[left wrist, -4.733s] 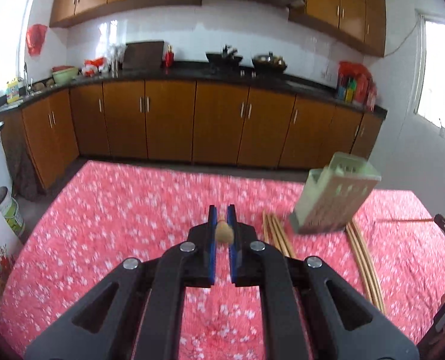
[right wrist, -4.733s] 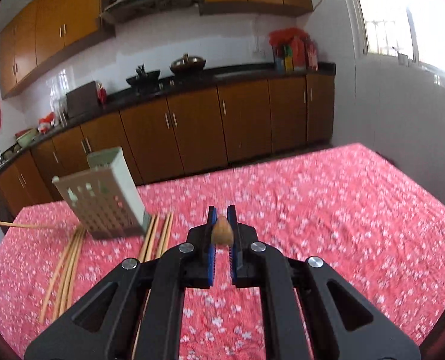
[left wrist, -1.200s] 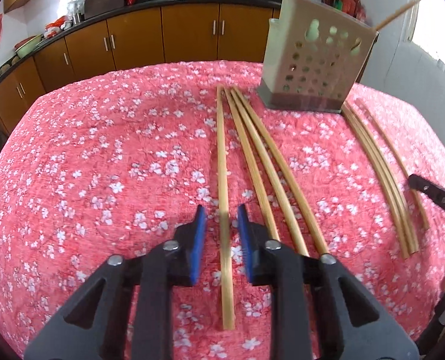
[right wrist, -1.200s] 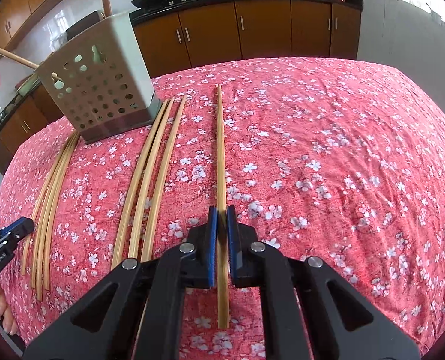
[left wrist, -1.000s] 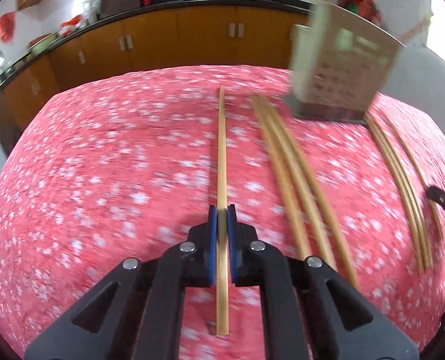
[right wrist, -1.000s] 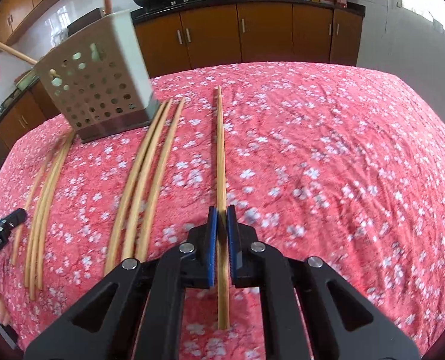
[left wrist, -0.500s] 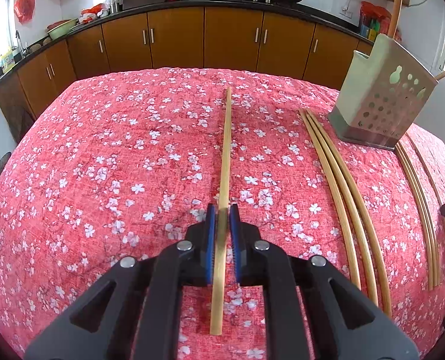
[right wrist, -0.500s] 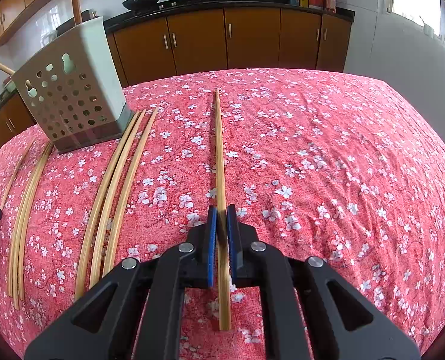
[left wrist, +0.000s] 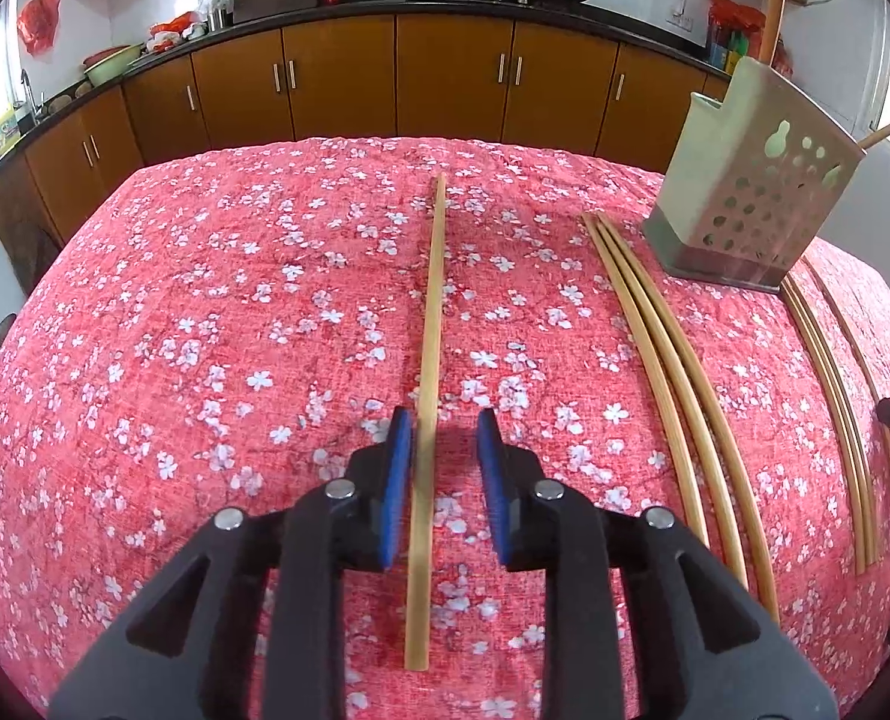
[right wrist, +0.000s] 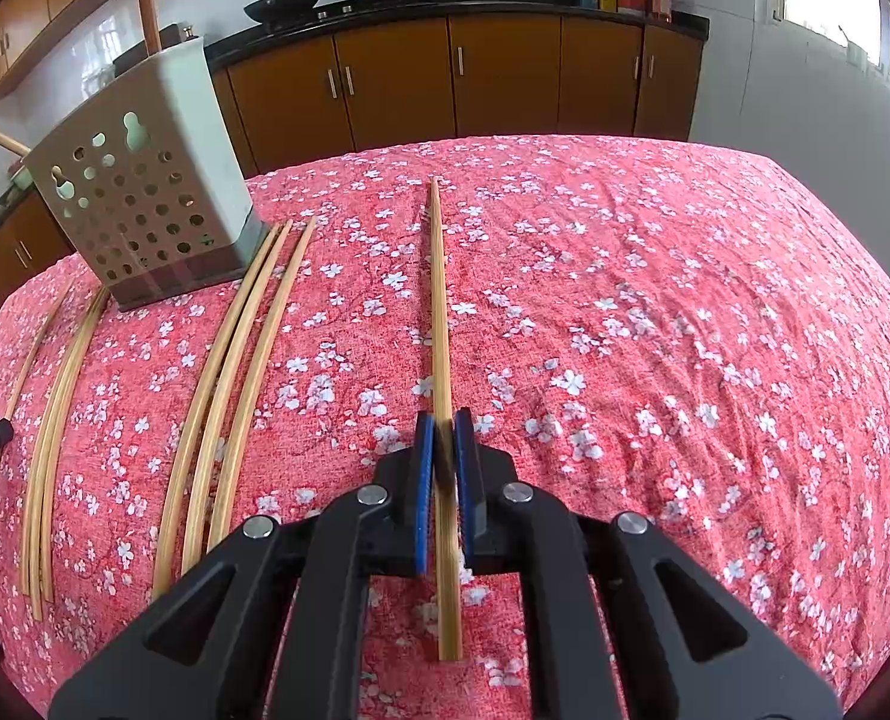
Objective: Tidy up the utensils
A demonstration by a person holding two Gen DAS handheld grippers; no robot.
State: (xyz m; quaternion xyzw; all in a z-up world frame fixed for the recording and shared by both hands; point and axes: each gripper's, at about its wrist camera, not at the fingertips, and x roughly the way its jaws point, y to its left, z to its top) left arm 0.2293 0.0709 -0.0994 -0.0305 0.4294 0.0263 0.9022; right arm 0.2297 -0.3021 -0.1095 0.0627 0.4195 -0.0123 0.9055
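My left gripper [left wrist: 444, 438] hovers low over the red flowered tablecloth [left wrist: 205, 330] and its jaws are opening. A bamboo chopstick [left wrist: 430, 330] lies on the cloth between the blue pads, close to the left pad, and neither pad presses on it. My right gripper [right wrist: 444, 438] is shut on another chopstick [right wrist: 439, 312] that points away over the cloth. The perforated utensil holder [left wrist: 745, 198] [right wrist: 145, 192] stands at the back with two sticks rising out of it.
Three chopsticks [left wrist: 661, 360] lie right of my left gripper, and a thinner bundle [left wrist: 829, 372] lies past the holder. In the right wrist view three chopsticks [right wrist: 229, 372] lie left of my gripper, with several more [right wrist: 55, 408] farther left. Kitchen cabinets [left wrist: 445, 78] stand behind the table.
The left gripper carried its chopstick leftward away from the three others while shut on it; its pads have now parted from the stick. The right gripper stays shut on its chopstick.
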